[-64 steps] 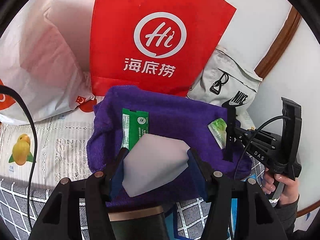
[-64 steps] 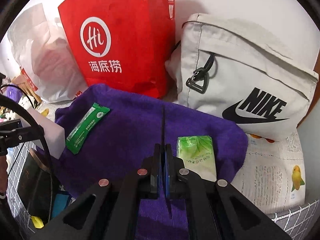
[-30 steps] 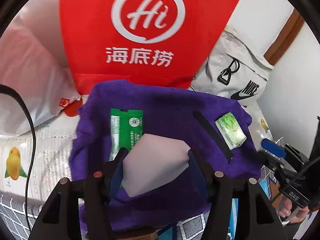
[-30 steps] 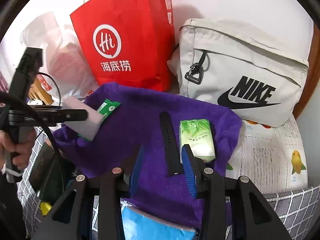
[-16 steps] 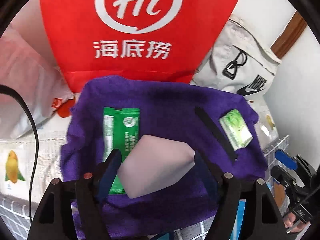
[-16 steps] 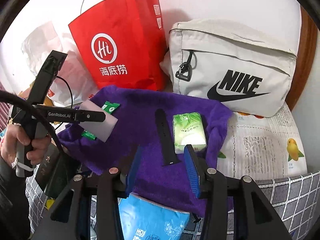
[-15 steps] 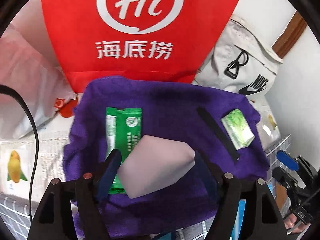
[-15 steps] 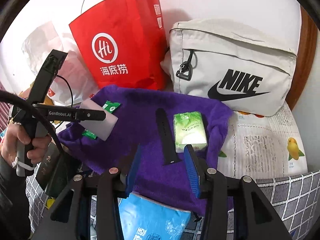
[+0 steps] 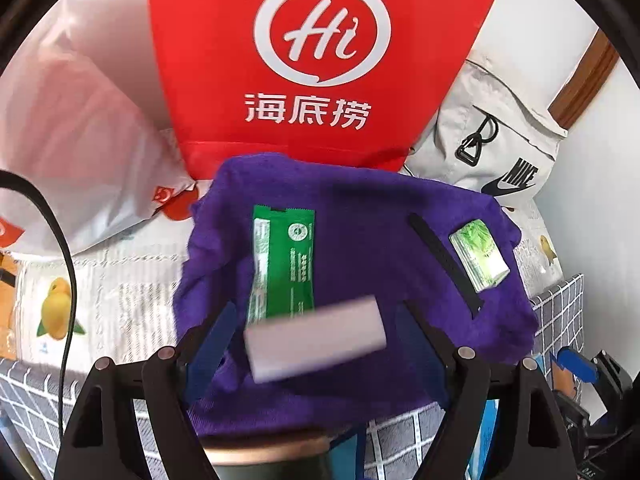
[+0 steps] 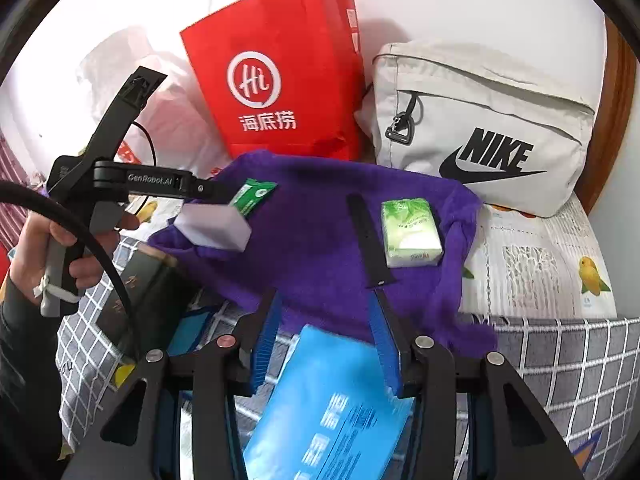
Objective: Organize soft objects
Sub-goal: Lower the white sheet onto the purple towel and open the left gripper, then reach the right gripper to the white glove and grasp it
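Left wrist view: I saw the white sponge block (image 9: pixel 316 338) blurred and loose between the blue pads, which had gripped it half a second earlier.
Change: my left hand-held gripper (image 9: pixel 318 340) had spread wide, letting the block drop toward the purple towel (image 9: pixel 360 240).
Meaning: I judged this placement all but done; block beside green sachet (image 9: pixel 284 264), black strap (image 9: pixel 444 260) and tissue pack (image 9: pixel 480 254) farther right.
Left pose: held level over the towel's near-left edge.
Right hand-held gripper (image 10: pixel 326 344): wide, empty, drawn back above a blue packet (image 10: pixel 328 412).
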A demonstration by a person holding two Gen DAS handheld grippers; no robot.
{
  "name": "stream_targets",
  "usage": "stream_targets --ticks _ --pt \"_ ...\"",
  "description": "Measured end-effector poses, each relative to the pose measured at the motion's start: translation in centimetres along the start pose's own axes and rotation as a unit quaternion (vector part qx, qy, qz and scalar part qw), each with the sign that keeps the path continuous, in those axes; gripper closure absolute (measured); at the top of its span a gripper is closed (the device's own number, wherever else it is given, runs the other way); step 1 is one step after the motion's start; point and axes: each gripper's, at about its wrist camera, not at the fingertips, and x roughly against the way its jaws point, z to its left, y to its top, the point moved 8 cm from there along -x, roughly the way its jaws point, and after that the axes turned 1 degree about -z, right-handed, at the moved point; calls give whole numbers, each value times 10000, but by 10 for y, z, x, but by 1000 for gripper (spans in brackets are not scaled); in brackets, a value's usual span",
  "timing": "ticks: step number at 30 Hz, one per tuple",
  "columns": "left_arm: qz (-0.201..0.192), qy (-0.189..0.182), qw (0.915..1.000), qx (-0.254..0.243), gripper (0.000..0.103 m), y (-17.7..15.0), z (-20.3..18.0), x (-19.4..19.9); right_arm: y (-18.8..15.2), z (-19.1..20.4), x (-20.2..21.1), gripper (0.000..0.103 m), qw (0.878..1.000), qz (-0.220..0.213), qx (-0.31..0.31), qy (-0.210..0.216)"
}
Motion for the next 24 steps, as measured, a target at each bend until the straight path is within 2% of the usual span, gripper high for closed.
stream_targets --ticks 9,13,18,24 --pt "-295 63 9995 -22 22 -35 3 49 -35 15 25 52 9998 134 -142 36" --pt "-464 -28 9989 16 22 -63 5 78 -56 23 42 52 9993 140 -351 82" --pt "-614 -109 9981 3 22 -105 7 104 -85 50 65 51 9993 69 -268 252" --pt "-477 -137 9988 23 22 -155 10 108 -129 81 69 47 9992 300 23 267"
